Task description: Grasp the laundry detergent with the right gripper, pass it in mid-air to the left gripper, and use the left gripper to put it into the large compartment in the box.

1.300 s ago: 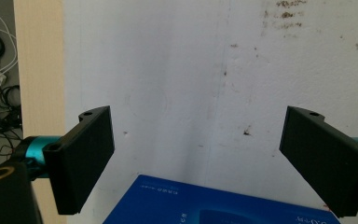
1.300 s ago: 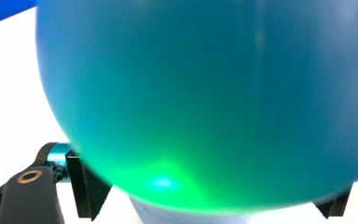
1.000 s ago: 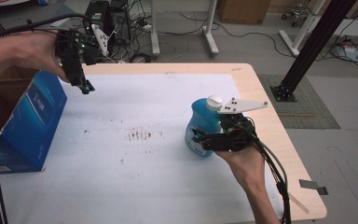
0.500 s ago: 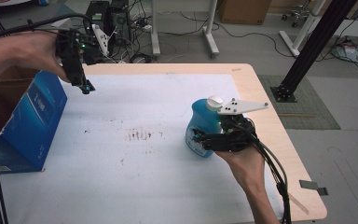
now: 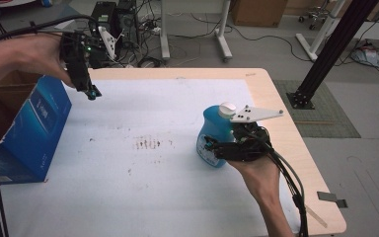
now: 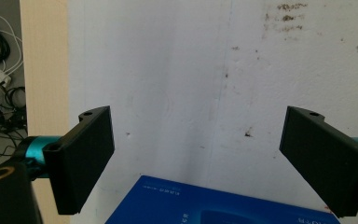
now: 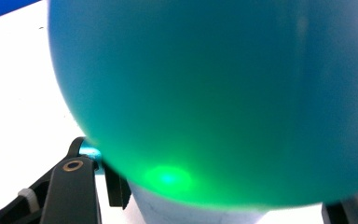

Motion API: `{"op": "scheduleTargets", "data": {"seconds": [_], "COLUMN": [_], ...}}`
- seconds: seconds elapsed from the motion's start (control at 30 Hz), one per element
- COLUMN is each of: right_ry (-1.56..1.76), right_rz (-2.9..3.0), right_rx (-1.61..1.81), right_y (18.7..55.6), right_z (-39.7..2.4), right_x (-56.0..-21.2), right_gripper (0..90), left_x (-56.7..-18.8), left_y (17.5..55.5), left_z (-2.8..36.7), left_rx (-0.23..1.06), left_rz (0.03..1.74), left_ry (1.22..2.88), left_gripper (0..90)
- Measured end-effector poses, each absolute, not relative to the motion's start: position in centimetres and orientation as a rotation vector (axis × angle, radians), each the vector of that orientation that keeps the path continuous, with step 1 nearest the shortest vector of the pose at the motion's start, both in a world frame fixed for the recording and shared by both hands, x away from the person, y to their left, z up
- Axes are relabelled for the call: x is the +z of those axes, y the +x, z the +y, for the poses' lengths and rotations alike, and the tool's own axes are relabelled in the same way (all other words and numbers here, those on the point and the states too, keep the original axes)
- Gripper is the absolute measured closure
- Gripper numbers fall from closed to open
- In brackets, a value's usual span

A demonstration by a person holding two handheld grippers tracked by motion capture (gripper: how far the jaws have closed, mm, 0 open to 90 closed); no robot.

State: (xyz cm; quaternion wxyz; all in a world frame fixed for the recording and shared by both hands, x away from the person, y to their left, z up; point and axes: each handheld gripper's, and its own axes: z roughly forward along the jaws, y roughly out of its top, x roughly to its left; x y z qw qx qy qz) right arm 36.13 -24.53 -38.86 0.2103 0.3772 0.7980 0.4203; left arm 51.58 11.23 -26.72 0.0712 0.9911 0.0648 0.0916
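High view shows one bottle in the right gripper, jaws just closing on it; left gripper spread wide over one box.

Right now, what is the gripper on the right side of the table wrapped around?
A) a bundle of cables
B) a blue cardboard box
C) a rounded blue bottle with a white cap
C: the right gripper has its jaws on either side of the blue bottle, which stands on the table.
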Motion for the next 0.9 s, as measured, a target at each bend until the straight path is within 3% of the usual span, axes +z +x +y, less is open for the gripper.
{"op": "scheduleTargets", "data": {"seconds": [0.9], "right_ry": [1.041], "right_rz": [2.227], "right_rx": [1.201], "right_y": [36.15], "right_z": [-24.43], "right_x": [-39.09], "right_gripper": [45.8], "left_x": [-26.52], "left_y": [51.2], "left_z": [11.12], "left_rx": [0.295], "left_rz": [0.182], "left_ry": [2.975], "left_gripper": [10.1]}}
